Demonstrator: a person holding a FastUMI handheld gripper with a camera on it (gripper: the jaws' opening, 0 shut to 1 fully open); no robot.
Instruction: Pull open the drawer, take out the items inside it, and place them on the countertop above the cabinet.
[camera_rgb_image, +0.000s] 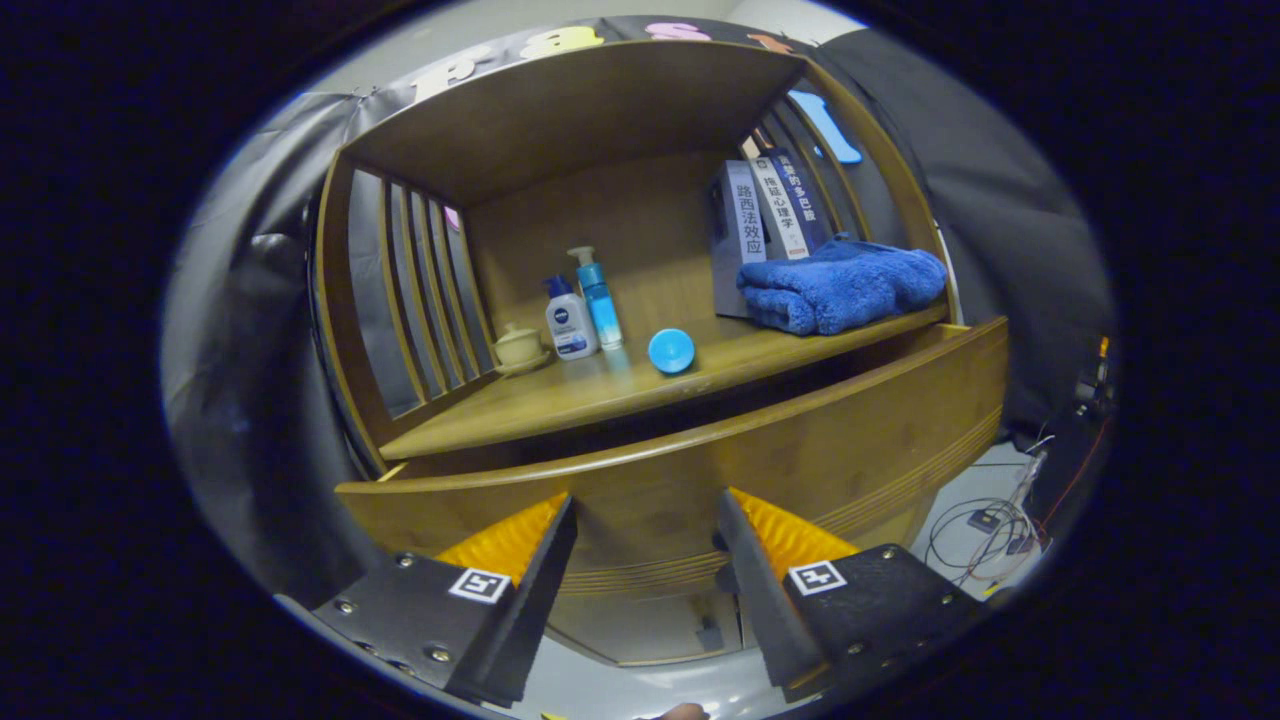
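The wooden cabinet's drawer (800, 440) stands pulled out a little, with a dark gap between its front panel and the countertop (520, 405) above. What lies inside it is hidden behind the panel. My gripper (645, 500) is open just in front of the drawer front, its fingers spread wide with nothing between them, touching nothing that I can make out. On the countertop stand a white bottle (570, 322), a blue pump bottle (601, 300), a round blue cap (671, 351) and a cream lidded cup (518, 346).
A folded blue towel (845, 286) and leaning books (770, 210) fill the right end of the countertop. Slatted wooden sides (415, 290) and a wooden top enclose it. A lower cabinet door with a small knob (708, 632) sits below the drawer. Cables (985, 525) lie on the floor at the right.
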